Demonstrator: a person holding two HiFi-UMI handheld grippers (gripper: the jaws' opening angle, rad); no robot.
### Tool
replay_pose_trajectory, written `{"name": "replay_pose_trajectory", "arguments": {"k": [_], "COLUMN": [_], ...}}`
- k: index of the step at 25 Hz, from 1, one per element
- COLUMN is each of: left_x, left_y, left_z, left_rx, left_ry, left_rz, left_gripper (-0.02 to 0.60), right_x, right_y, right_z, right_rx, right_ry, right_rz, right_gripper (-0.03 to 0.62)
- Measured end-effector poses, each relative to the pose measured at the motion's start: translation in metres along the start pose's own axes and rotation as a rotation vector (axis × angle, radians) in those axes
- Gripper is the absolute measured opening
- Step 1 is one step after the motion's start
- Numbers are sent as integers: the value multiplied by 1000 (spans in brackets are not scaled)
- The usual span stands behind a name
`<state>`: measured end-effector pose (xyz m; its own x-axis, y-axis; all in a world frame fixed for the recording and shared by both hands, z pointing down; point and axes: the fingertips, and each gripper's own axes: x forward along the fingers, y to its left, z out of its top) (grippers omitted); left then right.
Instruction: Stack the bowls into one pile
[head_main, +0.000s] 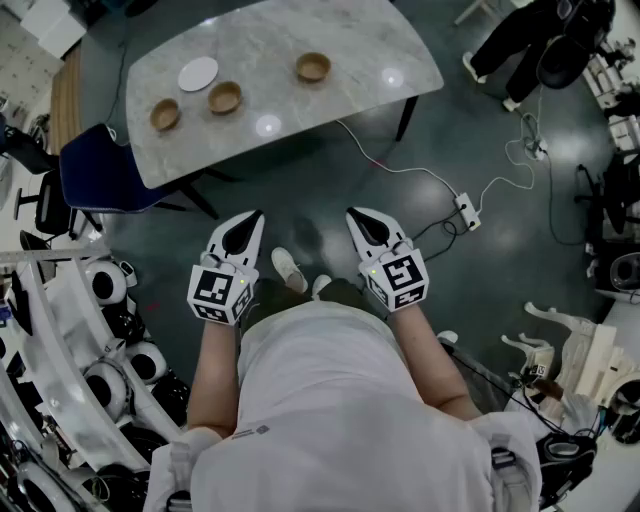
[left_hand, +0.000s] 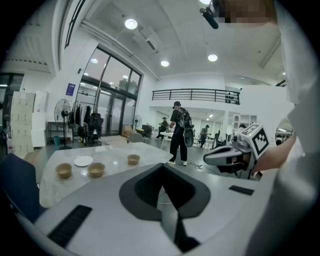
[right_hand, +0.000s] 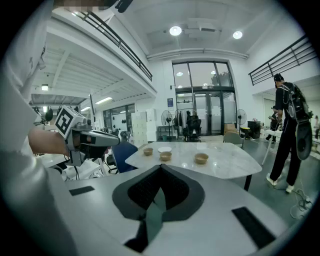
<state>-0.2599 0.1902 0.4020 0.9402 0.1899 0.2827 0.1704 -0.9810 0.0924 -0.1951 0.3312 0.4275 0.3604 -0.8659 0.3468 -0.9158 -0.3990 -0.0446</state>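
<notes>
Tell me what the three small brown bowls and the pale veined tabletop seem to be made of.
Small brown bowls: likely wood or bamboo, matte; even tan colour. Pale veined tabletop: marble or marble-look stone, polished; grey veining, lamp glints.

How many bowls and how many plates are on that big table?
Brown bowls: 3
White plate: 1
Total: 4

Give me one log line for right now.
left gripper: shut, empty | right gripper: shut, empty | left bowl, middle bowl, right bowl: apart on table, unstacked | stage: short of table
</notes>
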Motion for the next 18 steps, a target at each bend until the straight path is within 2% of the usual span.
{"name": "replay_pose_trajectory", "arguments": {"k": [9,14,18], "left_x": [28,39,46], "left_y": [65,105,130], "left_z": [5,5,-4], "left_rx": [-20,-43,-72], "left_ry": [3,6,37], "left_rz": [-27,-24,0], "left_gripper": [2,2,2], "right_x": [58,92,119], "right_y": [-18,-41,-51], "right_z": [25,36,42], "right_rx": [3,6,-1], "right_ry": [3,10,39], "right_rz": [-28,-70,-64], "right_gripper": [11,11,12]}}
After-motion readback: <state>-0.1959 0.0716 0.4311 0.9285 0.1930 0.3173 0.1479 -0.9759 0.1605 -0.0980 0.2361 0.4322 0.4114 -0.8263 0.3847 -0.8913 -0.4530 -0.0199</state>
